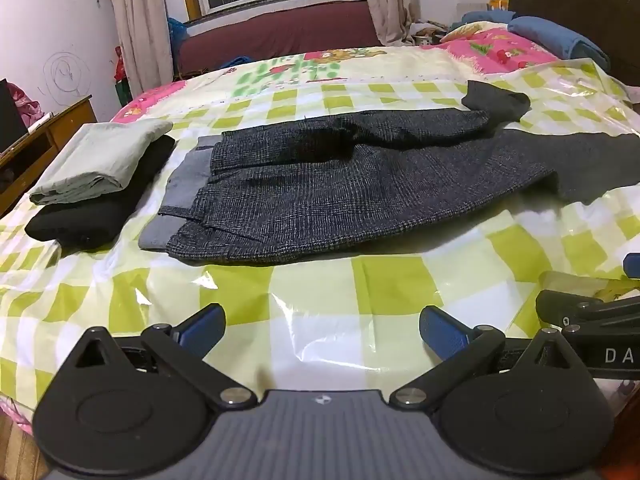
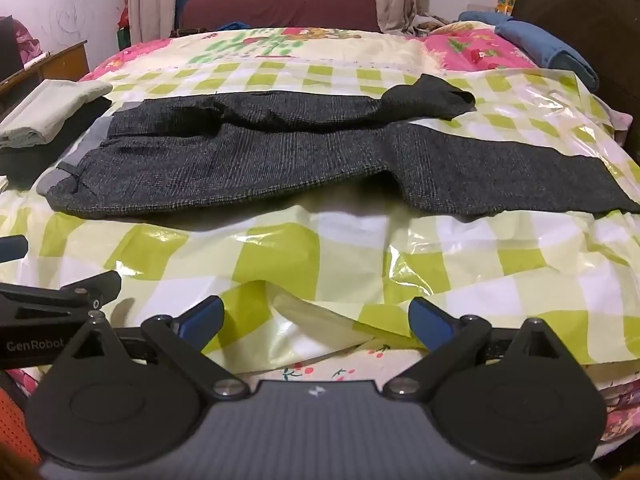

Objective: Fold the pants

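Dark grey checked pants (image 1: 320, 196) lie spread across the bed, waistband to the left with grey lining showing, legs running right; the far leg's end is curled up. They also show in the right wrist view (image 2: 280, 160). My left gripper (image 1: 322, 330) is open and empty, hovering over the plastic sheet near the bed's front edge, short of the pants. My right gripper (image 2: 316, 320) is open and empty, also at the front edge. Each gripper shows at the edge of the other's view: the right gripper (image 1: 592, 316) and the left gripper (image 2: 60, 292).
A green-and-white checked plastic sheet (image 1: 320, 280) covers the bed. A stack of folded clothes, pale grey on black (image 1: 96, 184), sits left of the pants. Blue bedding (image 1: 560, 40) and a dark headboard are at the far right. A wooden desk (image 1: 40, 140) stands left.
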`<state>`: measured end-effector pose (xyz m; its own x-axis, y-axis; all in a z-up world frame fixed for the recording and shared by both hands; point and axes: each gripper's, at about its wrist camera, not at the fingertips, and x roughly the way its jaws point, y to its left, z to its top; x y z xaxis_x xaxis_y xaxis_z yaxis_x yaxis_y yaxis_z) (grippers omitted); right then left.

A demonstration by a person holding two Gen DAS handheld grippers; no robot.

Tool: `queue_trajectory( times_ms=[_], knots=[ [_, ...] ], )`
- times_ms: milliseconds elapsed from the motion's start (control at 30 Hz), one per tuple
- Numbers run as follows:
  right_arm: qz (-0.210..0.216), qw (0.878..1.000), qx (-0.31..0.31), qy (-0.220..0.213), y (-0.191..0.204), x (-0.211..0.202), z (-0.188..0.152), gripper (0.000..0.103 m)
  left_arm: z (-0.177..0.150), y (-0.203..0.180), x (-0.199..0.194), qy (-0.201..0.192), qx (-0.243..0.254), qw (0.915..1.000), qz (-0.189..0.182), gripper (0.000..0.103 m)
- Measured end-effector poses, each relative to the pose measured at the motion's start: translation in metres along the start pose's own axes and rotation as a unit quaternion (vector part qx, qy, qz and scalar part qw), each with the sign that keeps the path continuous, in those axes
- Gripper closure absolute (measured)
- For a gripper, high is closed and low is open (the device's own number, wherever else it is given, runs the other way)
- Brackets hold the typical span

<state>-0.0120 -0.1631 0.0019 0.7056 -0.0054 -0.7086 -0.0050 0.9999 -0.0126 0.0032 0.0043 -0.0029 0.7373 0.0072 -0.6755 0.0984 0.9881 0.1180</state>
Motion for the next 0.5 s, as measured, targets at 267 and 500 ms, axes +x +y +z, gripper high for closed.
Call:
queue_trajectory(
  times_ms=[267,500],
  knots=[
    [-0.001,1.000,0.003,0.003,0.0026,0.0071,-0.0072,0.004,-0.0016,-0.0031,-0.0010,0.003,-0.005,1.0000,-0.002,0.000],
    [-0.001,1.000,0.002,0.010,0.0014,0.0067,-0.0031,0.004,-0.0010,-0.0029,-0.0026,0.004,-0.008,0.9999,-0.004,0.000]
  ],
)
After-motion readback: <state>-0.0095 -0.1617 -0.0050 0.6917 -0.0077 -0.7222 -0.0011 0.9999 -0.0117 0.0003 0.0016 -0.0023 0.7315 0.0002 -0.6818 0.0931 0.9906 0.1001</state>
